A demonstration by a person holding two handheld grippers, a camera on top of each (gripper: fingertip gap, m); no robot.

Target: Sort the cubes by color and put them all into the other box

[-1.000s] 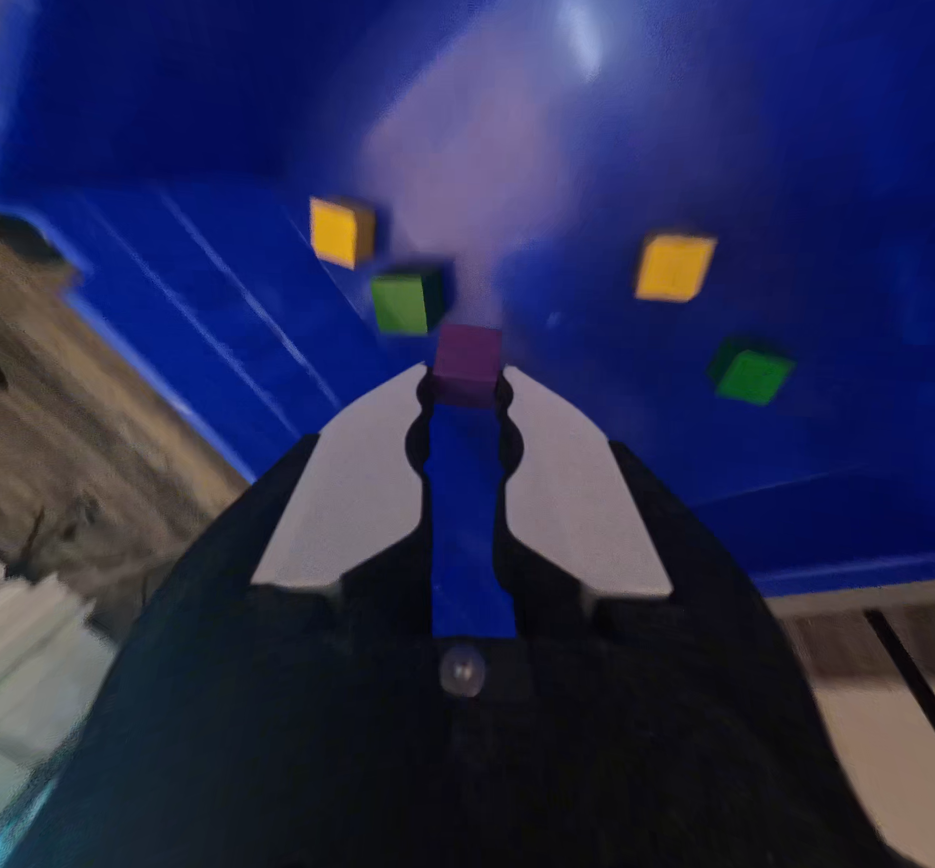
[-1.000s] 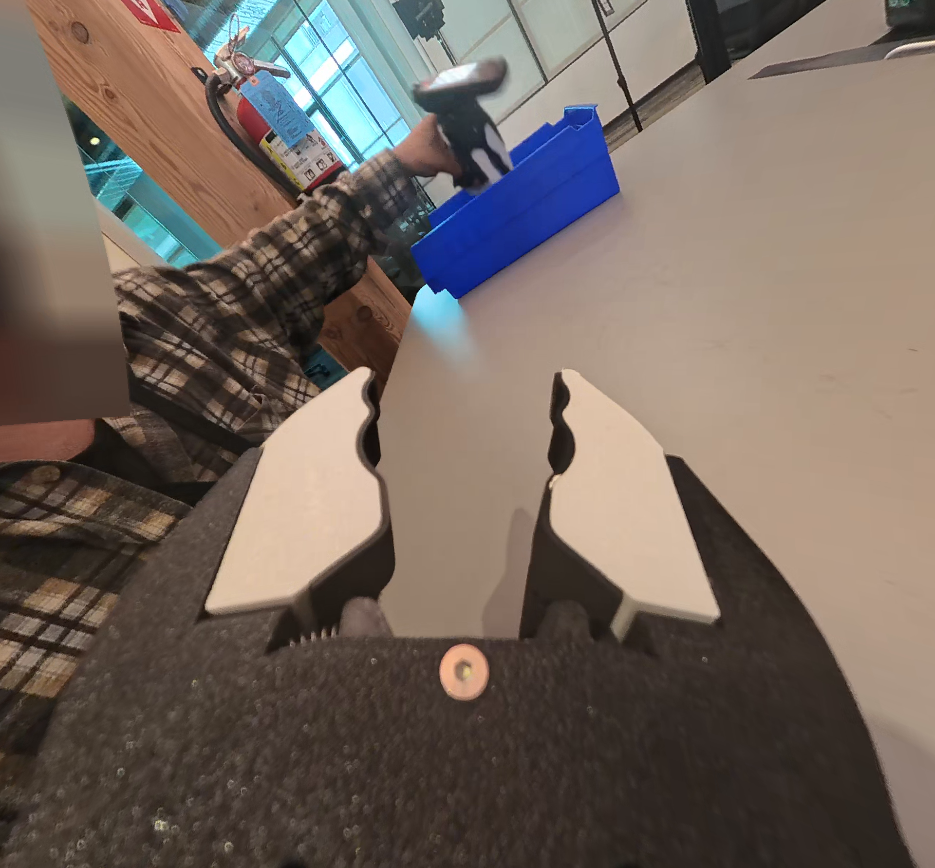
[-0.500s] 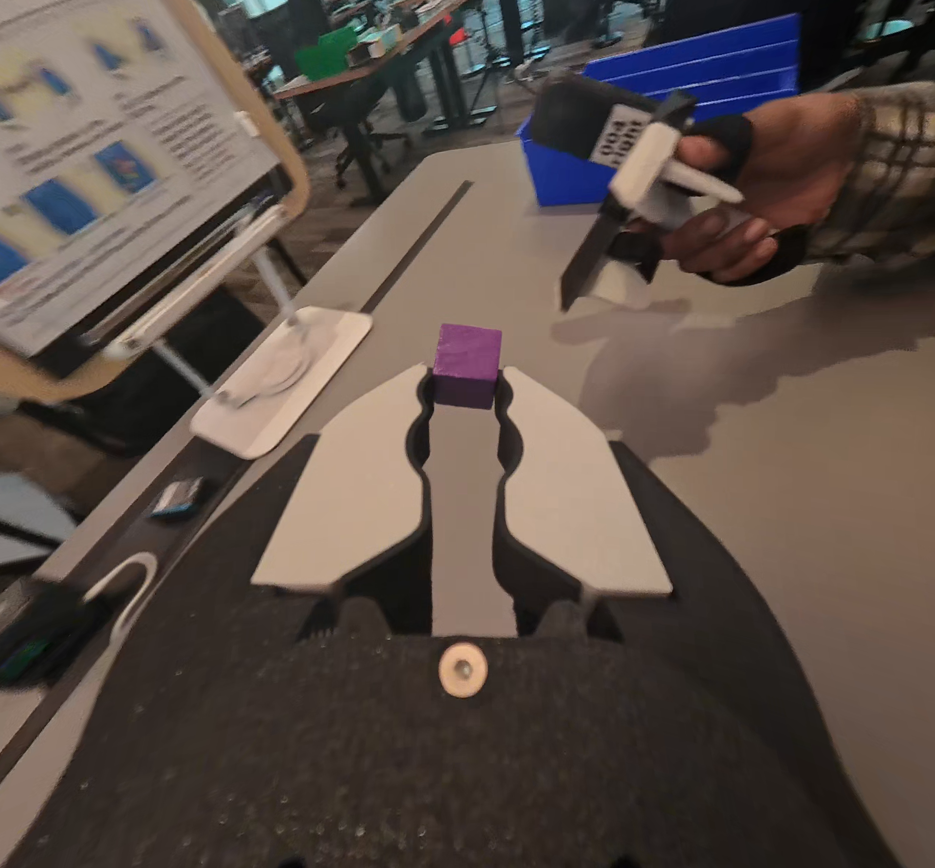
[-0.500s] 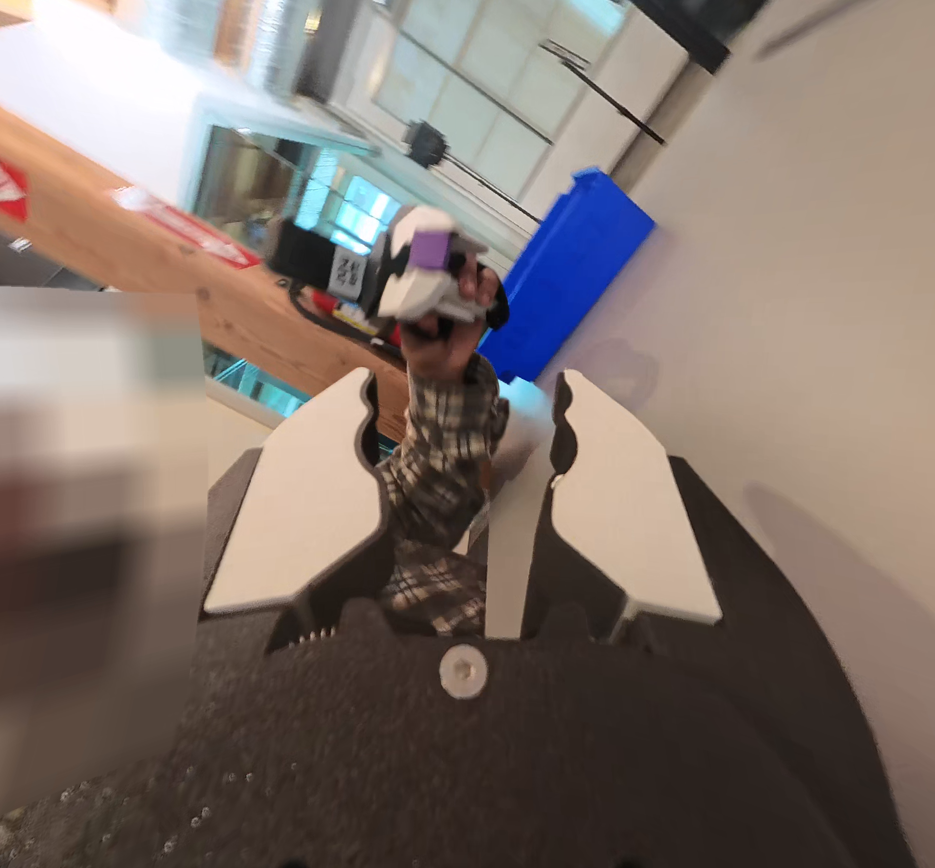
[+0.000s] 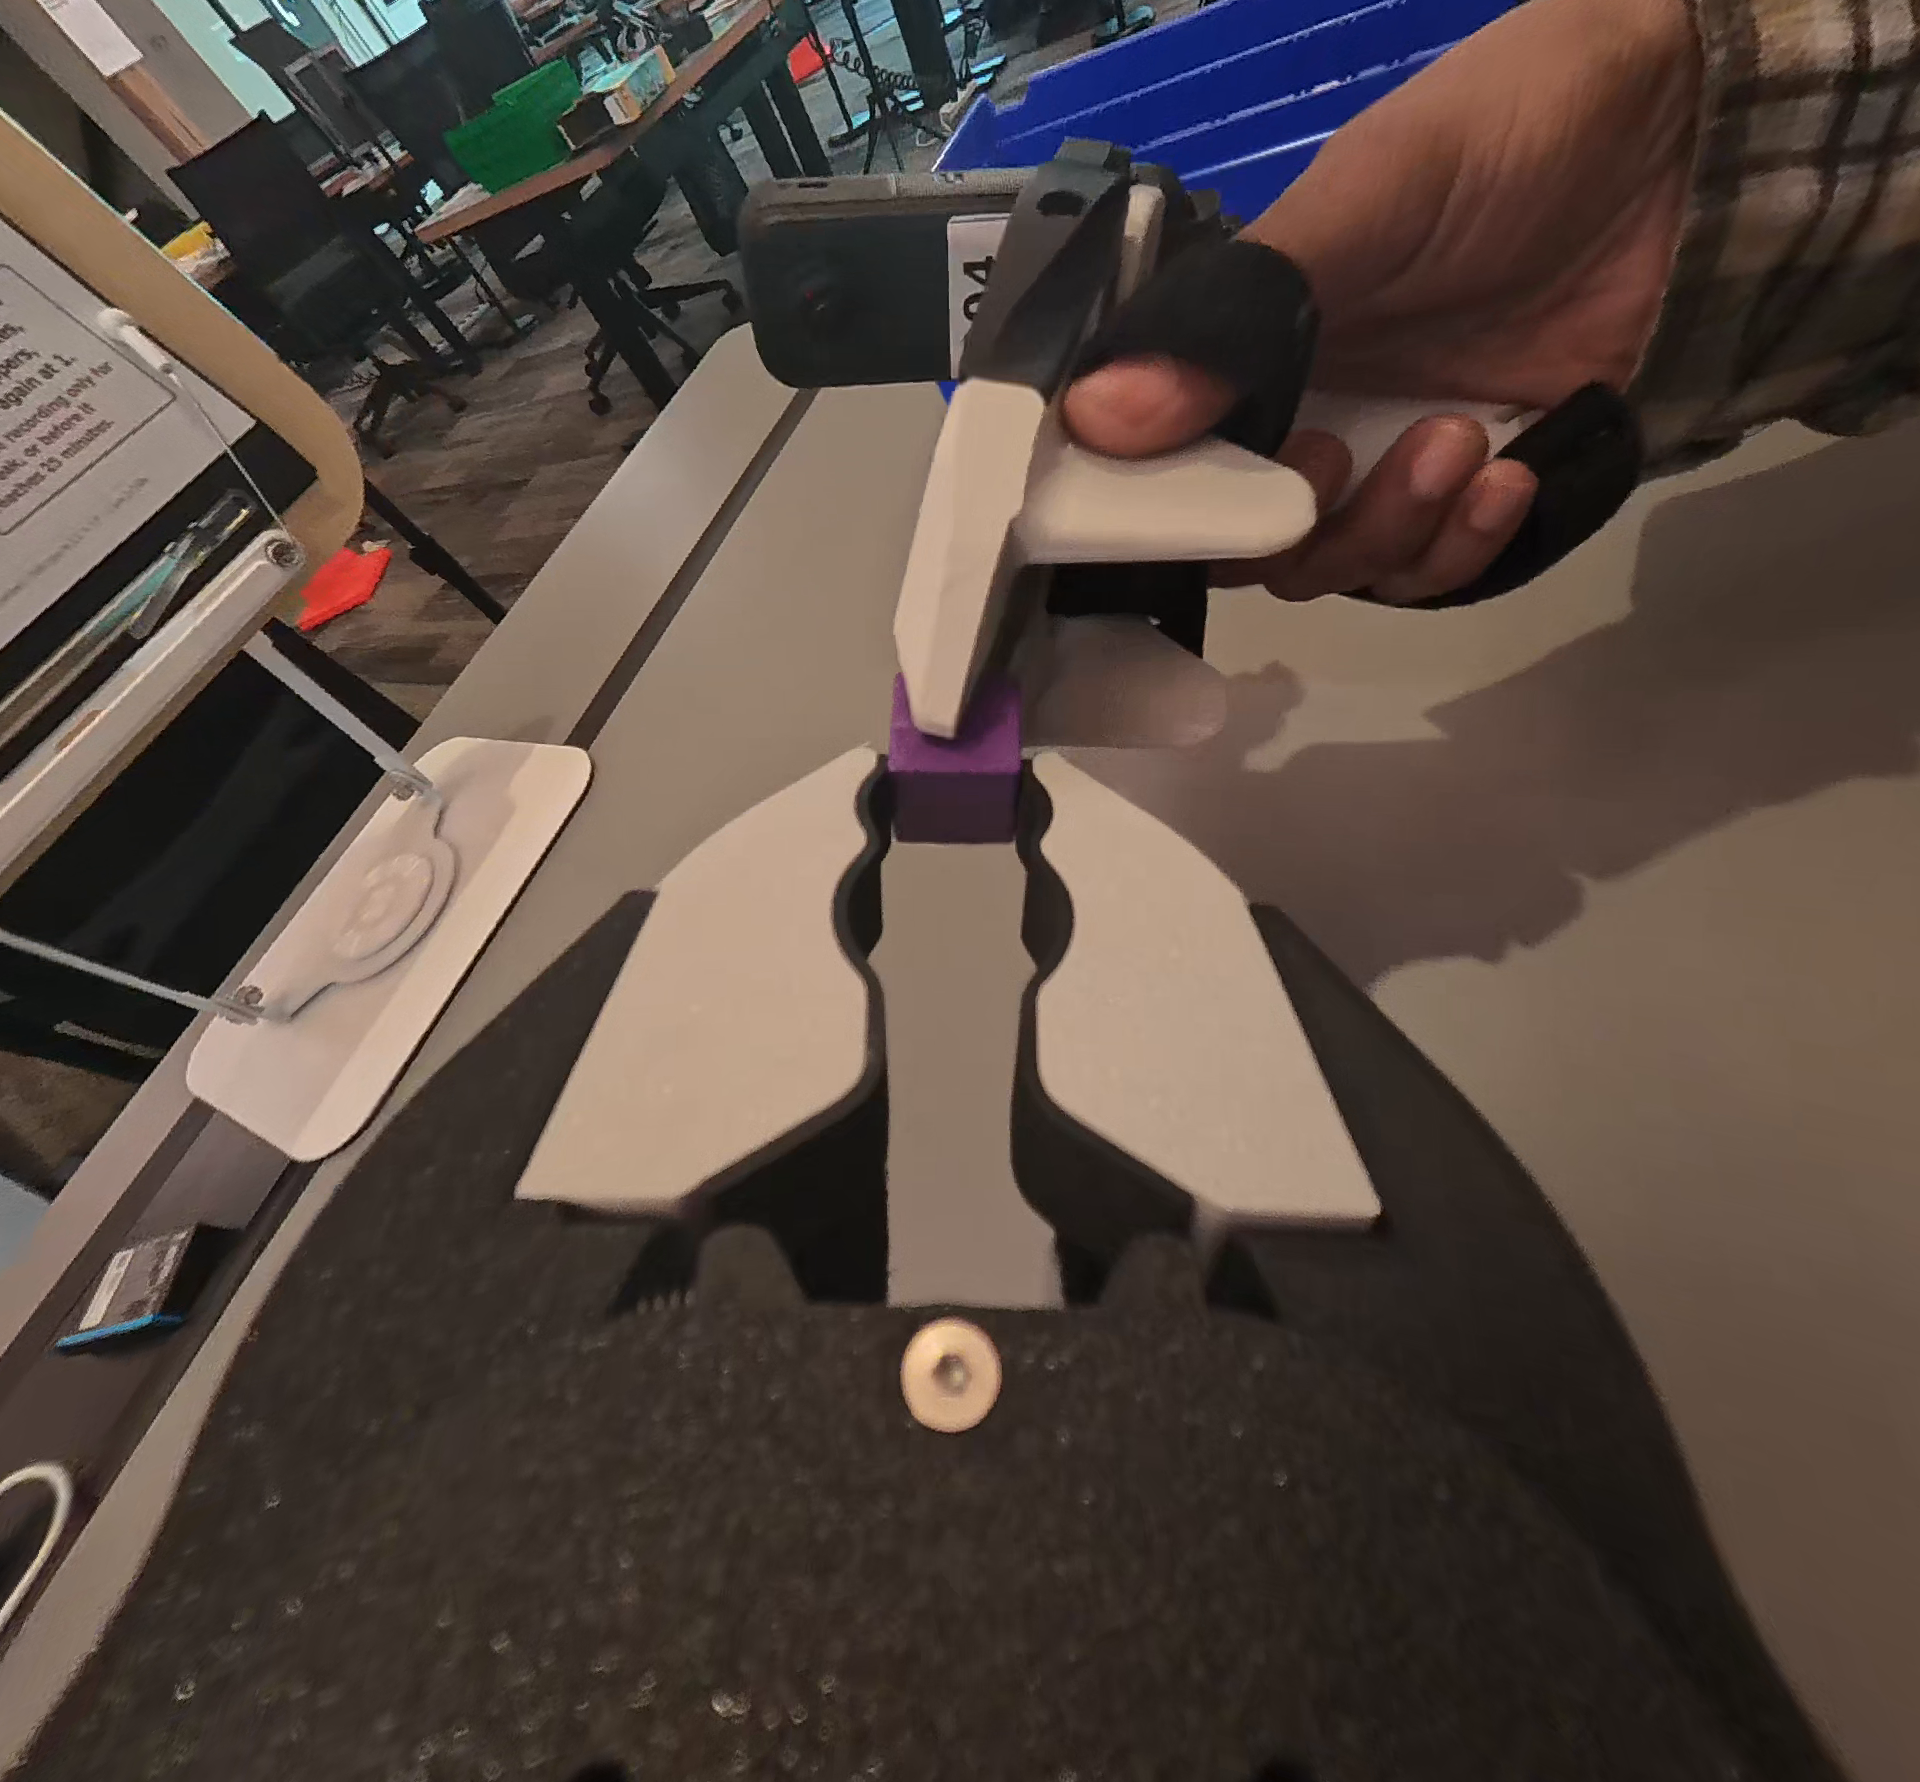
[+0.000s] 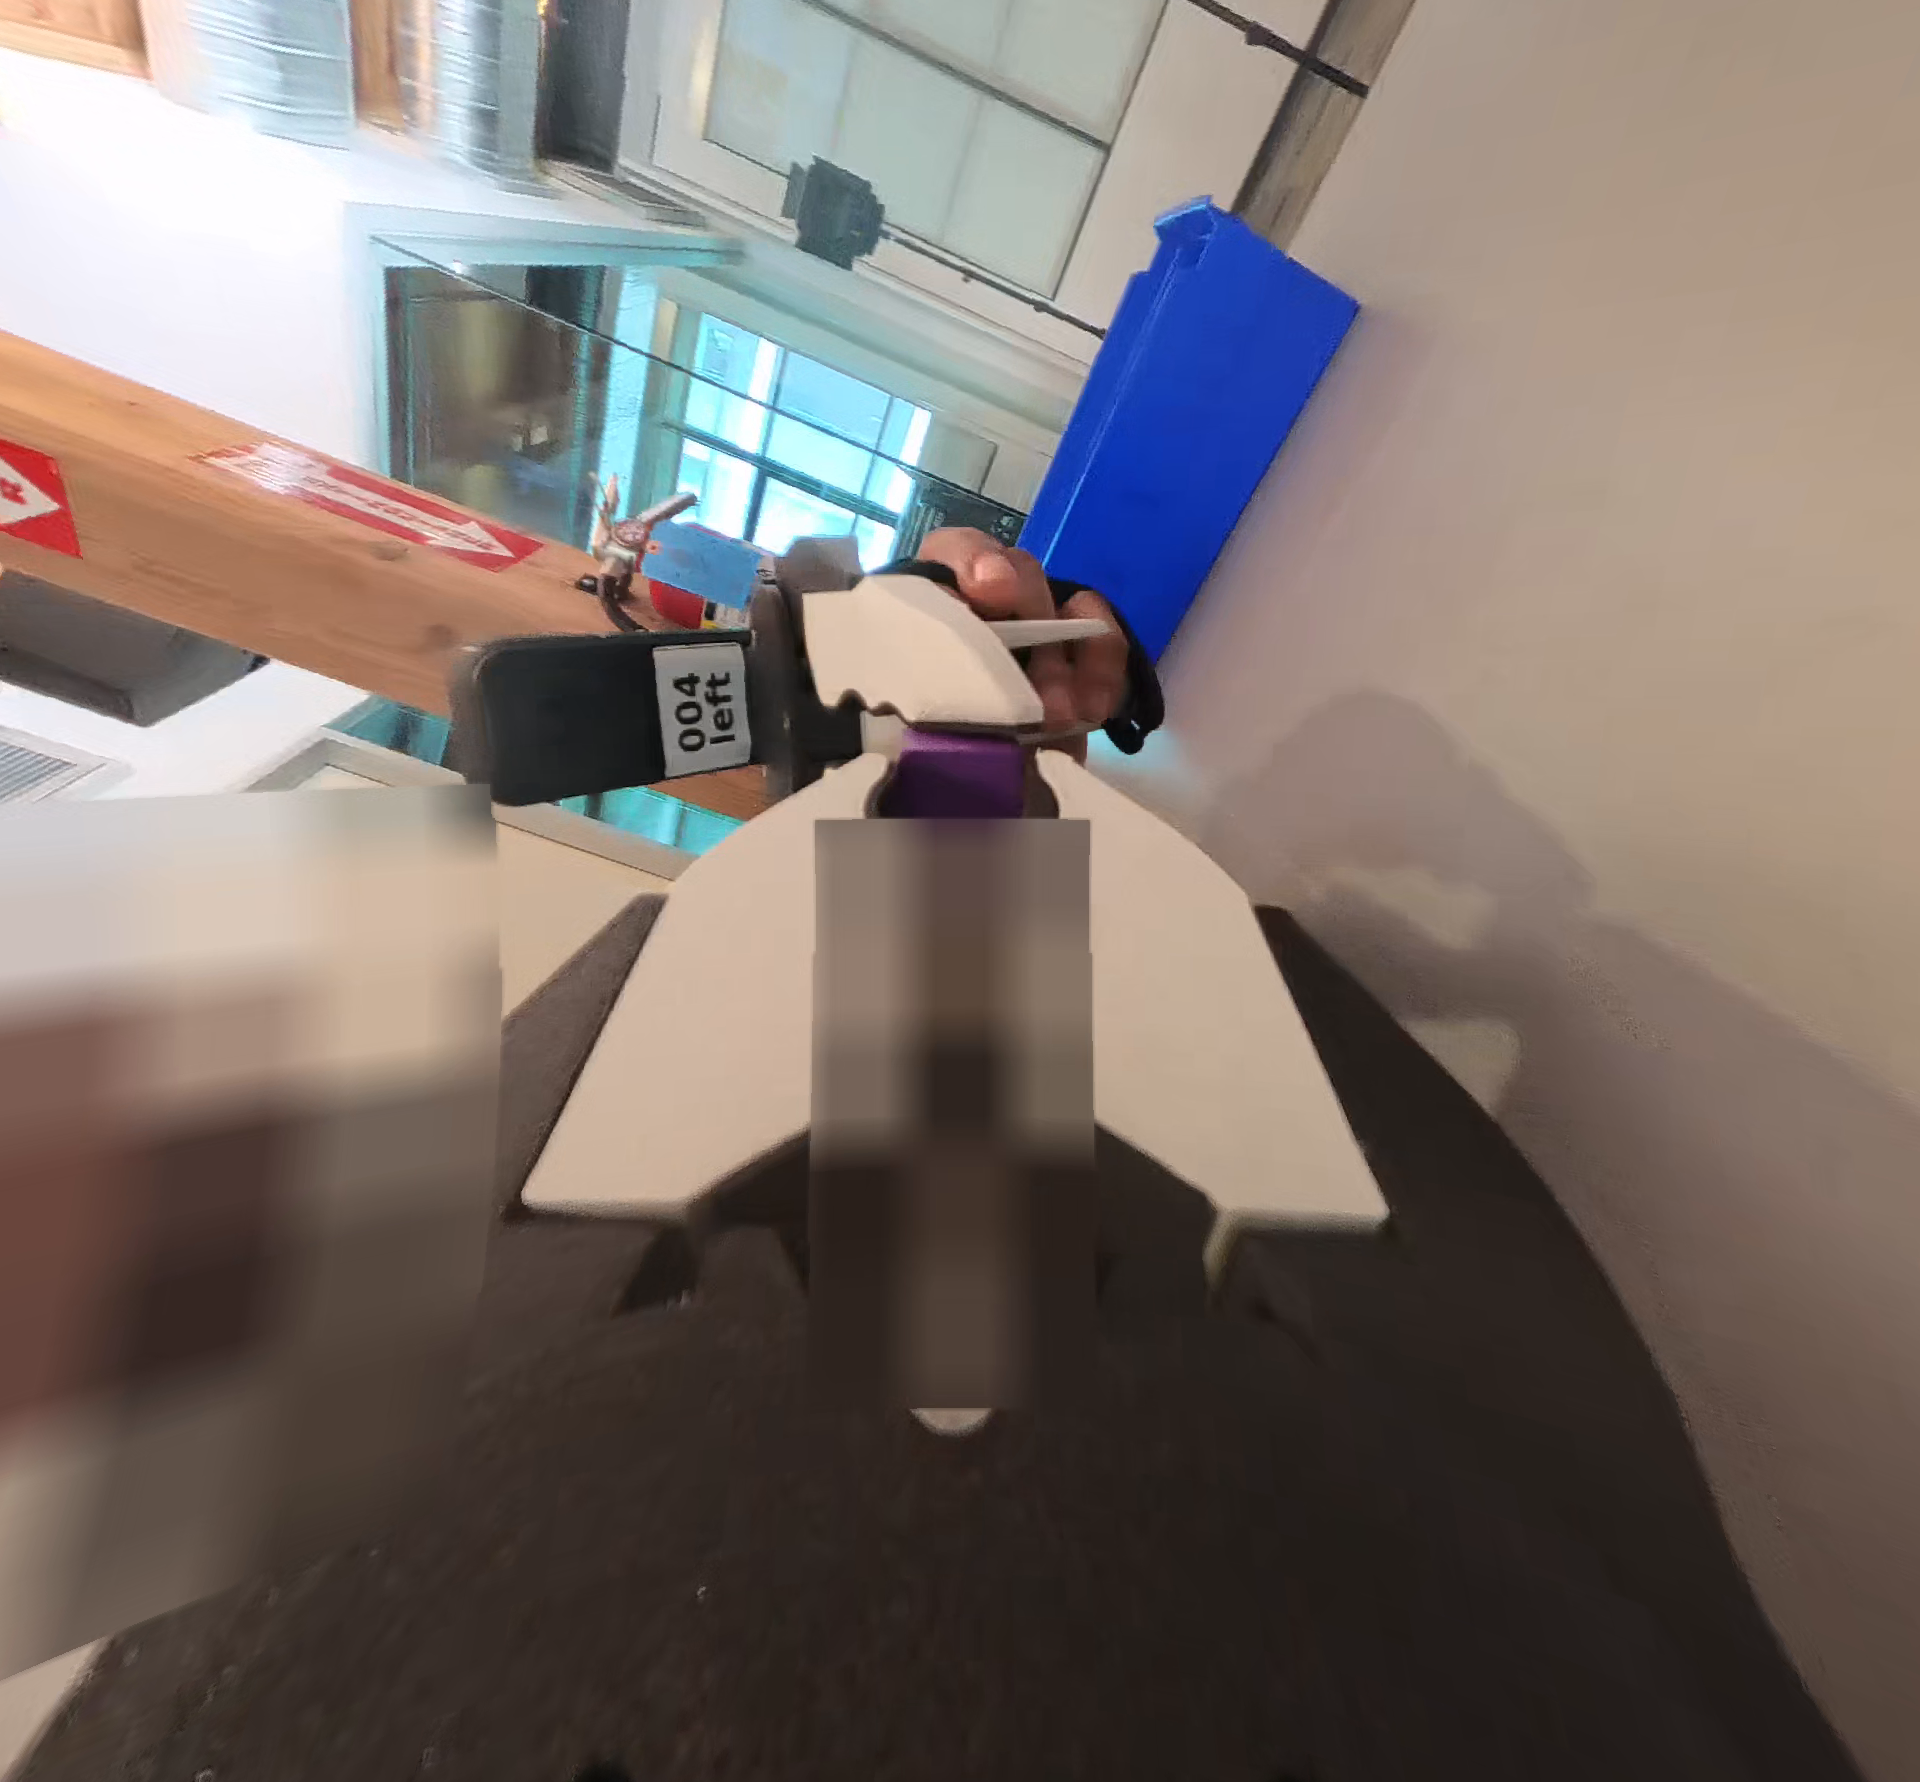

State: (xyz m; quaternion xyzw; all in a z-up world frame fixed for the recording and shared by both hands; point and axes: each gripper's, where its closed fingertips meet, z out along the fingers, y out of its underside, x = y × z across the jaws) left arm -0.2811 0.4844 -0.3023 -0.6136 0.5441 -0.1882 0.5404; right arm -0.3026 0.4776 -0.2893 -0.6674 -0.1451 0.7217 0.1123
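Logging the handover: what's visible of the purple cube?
The purple cube is small, matte and sharp-edged, held above the grey table, not resting on it. The left gripper pinches its sides between the fingertips; the right gripper closes on it from above, one finger overlapping its top corner.

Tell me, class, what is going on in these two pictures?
A person holds a gripper in each hand above a grey table. The left gripper is shut on a purple cube. The right gripper has its fingers around the same cube, as if for a handover. A blue box stands behind.
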